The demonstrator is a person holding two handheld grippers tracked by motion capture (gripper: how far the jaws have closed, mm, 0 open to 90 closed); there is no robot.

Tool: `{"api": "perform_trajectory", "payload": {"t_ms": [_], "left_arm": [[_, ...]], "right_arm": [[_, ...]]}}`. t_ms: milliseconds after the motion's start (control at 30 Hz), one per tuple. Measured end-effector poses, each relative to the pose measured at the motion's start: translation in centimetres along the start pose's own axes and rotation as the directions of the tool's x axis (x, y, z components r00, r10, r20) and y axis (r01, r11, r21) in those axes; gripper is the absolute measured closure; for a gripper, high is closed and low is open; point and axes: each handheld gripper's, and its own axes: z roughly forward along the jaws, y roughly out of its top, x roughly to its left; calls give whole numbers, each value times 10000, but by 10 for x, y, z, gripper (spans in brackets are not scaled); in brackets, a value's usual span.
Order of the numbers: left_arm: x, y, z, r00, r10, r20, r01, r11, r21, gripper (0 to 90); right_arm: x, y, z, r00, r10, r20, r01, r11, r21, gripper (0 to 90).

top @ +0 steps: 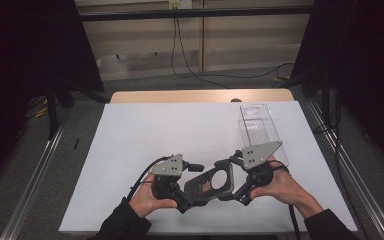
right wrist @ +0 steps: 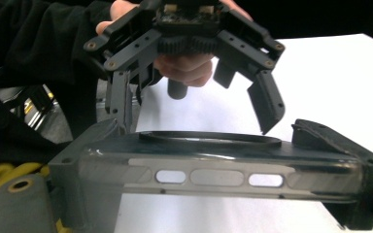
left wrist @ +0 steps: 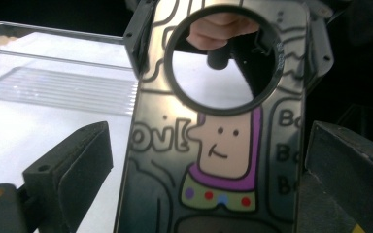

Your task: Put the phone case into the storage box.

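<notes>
A dark translucent phone case [top: 211, 183] with a round ring opening and a cartoon figure is held above the white sheet, low in the high view. My right gripper [top: 233, 180] is shut on the case [right wrist: 213, 170] across its width, one jaw on each long edge. My left gripper [top: 192, 188] is open around the case's other end; in the left gripper view the case [left wrist: 223, 160] stands between the jaws with a clear gap at the left finger [left wrist: 77, 170]. In the right gripper view the left gripper [right wrist: 196, 104] hangs spread over the case.
A clear plastic tray [top: 259, 132] lies on the white sheet [top: 145, 135] just beyond the right hand, and the tray [left wrist: 53, 82] lies behind the case in the left gripper view. The wooden table edge [top: 180, 95] runs along the far side; metal rails flank both sides.
</notes>
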Motion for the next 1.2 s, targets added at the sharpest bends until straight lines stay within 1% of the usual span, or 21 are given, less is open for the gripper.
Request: {"api": "perform_trajectory", "payload": {"t_ms": [67, 100, 167, 200, 233, 267, 333, 400, 500, 633, 700, 767, 867, 900, 933, 1000, 1033, 1067, 1133, 1167, 1200], "left_arm": [[0, -1, -2, 9998, 60, -208, -61, 10000, -25, 31], [0, -1, -3, 9997, 69, -214, -72, 9999, -129, 30], [2, -2, -6, 9997, -74, -223, 67, 9995, -298, 28], [2, -2, -7, 9994, -124, -332, 114, 9995, -286, 27], [1, -2, -9, 9982, -123, -582, 108, 9996, -256, 27], [0, -2, -10, 9956, -78, -933, 61, 9998, -187, 27], [1, -4, -14, 9934, -99, -1141, 79, 9998, -182, 28], [1, -7, -17, 9894, -213, -1438, 182, 9996, -232, 24], [1, -10, -22, 9786, -267, -2040, 242, 9996, -151, 24], [3, -16, -29, 9604, -475, -2746, 424, 9988, -247, 24], [3, -19, -33, 9515, -467, -3040, 418, 9989, -225, 23], [3, -21, -37, 9398, -526, -3377, 446, 9985, -314, 21], [3, -24, -43, 9281, -787, -3640, 613, 9964, -592, 19], [3, -25, -45, 9223, -741, -3792, 569, 9968, -565, 19], [2, -26, -47, 9129, -788, -4005, 586, 9963, -626, 19], [1, -28, -52, 9019, -725, -4258, 406, 9957, -835, 19], [0, -29, -55, 8918, -679, -4472, 284, 9951, -947, 17], [0, -30, -57, 8857, -688, -4592, 249, 9946, -1009, 17], [-1, -32, -62, 8685, -876, -4879, 294, 9916, -1257, 17], [-1, -33, -65, 8641, -984, -4937, 339, 9899, -1379, 17], [-1, -35, -68, 8579, -1020, -5036, 353, 9895, -1403, 17]], "right_arm": [[0, 0, -1, 9999, 65, 97, -65, 10000, 27, 118], [0, 0, -1, 9998, 112, 142, -113, 9999, 82, 118], [-1, 0, -3, 9992, 211, 347, -214, 9997, 83, 119], [-2, 0, -4, 9987, 300, 422, -302, 9995, 52, 118], [-2, 0, -6, 9980, 372, 516, -373, 9993, 15, 118], [-3, 0, -7, 9973, 435, 595, -433, 9990, -48, 119], [-4, -1, -10, 9948, 549, 854, -541, 9985, -115, 119], [-6, -1, -12, 9925, 666, 1023, -654, 9978, -143, 119], [-7, -2, -15, 9893, 797, 1218, -779, 9968, -191, 119], [-8, -2, -16, 9847, 938, 1469, -910, 9955, -257, 118], [-9, -2, -17, 9811, 1017, 1645, -987, 9948, -259, 118], [-10, -2, -18, 9768, 1135, 1816, -1087, 9934, -362, 119], [-12, -2, -20, 9706, 1308, 2021, -1237, 9912, -477, 119], [-12, -2, -20, 9689, 1348, 2074, -1272, 9906, -496, 118], [-12, -2, -20, 9671, 1372, 2144, -1302, 9904, -466, 119], [-12, -2, -21, 9643, 1435, 2227, -1362, 9895, -478, 119], [-12, -2, -21, 9626, 1454, 2287, -1373, 9892, -508, 119], [-12, -2, -22, 9613, 1482, 2322, -1394, 9888, -540, 119], [-11, -2, -23, 9558, 1499, 2528, -1375, 9883, -663, 119], [-11, -2, -24, 9534, 1538, 2596, -1392, 9875, -739, 119], [-11, -2, -25, 9507, 1573, 2671, -1407, 9868, -804, 119]]}}
